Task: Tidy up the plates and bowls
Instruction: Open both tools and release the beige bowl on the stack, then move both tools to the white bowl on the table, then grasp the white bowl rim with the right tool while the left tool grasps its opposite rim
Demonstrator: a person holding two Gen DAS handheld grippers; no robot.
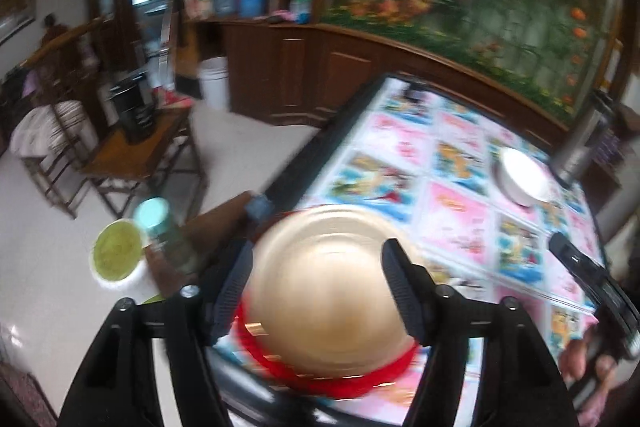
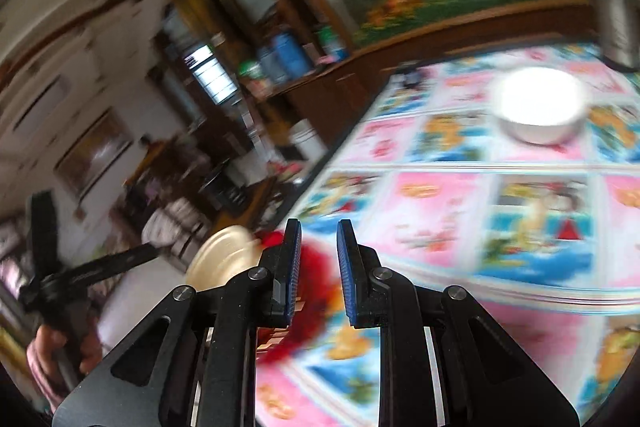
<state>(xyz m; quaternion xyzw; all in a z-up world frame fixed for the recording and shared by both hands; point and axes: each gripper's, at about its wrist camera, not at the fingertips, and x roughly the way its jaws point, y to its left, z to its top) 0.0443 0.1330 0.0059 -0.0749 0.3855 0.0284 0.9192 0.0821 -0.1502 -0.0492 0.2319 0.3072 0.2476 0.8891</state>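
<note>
One gold plate (image 1: pixel 328 291) with a red rim sits at the near corner of the table (image 1: pixel 460 195), and one white bowl (image 1: pixel 520 177) stands well apart toward the far side. The left gripper (image 1: pixel 320 287) hovers above the plate, jaws spread wide with nothing gripped. The right gripper (image 2: pixel 318 267) has its jaws a narrow gap apart and empty. The tablecloth's cartoon panels are too blurred to read. Beside the table: one green-filled cup (image 1: pixel 118 253) and one teal-lidded jar (image 1: pixel 160 227).

Both views motion-blurred, tablecloth (image 2: pixel 440 211) pictures smeared, red plate (image 1: pixel 332 375) mostly hidden beneath gold plate (image 1: pixel 324 279)
</note>
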